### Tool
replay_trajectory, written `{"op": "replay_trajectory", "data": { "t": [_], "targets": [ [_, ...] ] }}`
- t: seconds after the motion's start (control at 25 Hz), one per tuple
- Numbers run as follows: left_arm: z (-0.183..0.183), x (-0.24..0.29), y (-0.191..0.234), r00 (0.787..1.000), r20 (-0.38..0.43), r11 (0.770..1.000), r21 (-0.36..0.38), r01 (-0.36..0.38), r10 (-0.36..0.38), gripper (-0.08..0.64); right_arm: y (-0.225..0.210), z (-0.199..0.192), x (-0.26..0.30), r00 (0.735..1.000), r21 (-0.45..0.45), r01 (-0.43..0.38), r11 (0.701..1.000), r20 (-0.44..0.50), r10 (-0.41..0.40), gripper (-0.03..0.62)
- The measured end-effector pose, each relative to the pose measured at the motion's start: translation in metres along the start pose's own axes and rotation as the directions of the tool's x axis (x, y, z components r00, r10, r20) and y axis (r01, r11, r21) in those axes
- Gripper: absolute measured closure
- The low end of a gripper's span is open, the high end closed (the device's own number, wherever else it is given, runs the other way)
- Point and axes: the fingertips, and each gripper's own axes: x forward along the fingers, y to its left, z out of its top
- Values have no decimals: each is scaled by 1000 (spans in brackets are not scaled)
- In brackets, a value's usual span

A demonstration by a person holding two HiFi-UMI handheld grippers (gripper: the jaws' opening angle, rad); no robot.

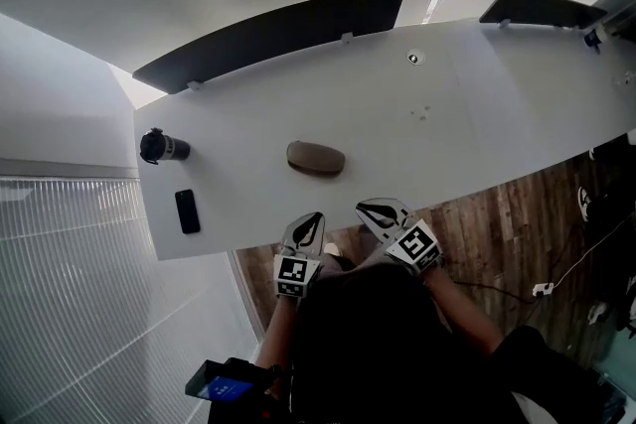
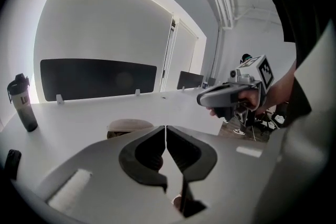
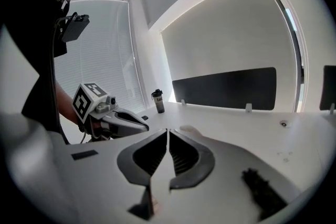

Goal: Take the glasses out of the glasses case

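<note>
- White surface (image 1: pixel 477 104) is carrying the glasses case (image 1: pixel 316 158) mid-frame, lengthwise left-right.
- Left tool (image 1: pixel 316 217) and right tool (image 1: pixel 366 208), both closed and empty, are hovering below it, left nearer.

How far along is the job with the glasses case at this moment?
Nothing looks done yet: the glasses case lies closed on the table, and no glasses show. In hand: nothing. The left gripper and right gripper are at the table's near edge, jaws together and empty, apart from the case. Left: reach the case, open it, take the glasses out.
</note>
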Motion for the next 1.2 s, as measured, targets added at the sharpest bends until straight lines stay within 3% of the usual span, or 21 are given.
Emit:
{"op": "replay_trajectory", "data": {
  "t": [0.2,0.56,0.68,0.92,1.2],
  "targets": [
    [-10,29,23,998,-56,1000,-9,-26,25,548,-44,4,19,999,-83,-1,997,-53,-4,581],
    [-47,63,68,990,-136,999,-50,22,-28,537,-54,15,78,976,-263,29,964,-201,-84,581],
    [-60,75,85,987,-157,998,-66,5,-15,512,-55,16,92,967,-265,35,963,-236,-100,581],
    [-56,98,108,985,-158,993,-109,48,-65,480,-60,18,110,956,-281,50,958,-263,-127,580],
    [-81,113,103,966,-225,987,-127,99,-126,442,-66,24,112,942,-296,72,953,-293,-163,578]
  ]
}}
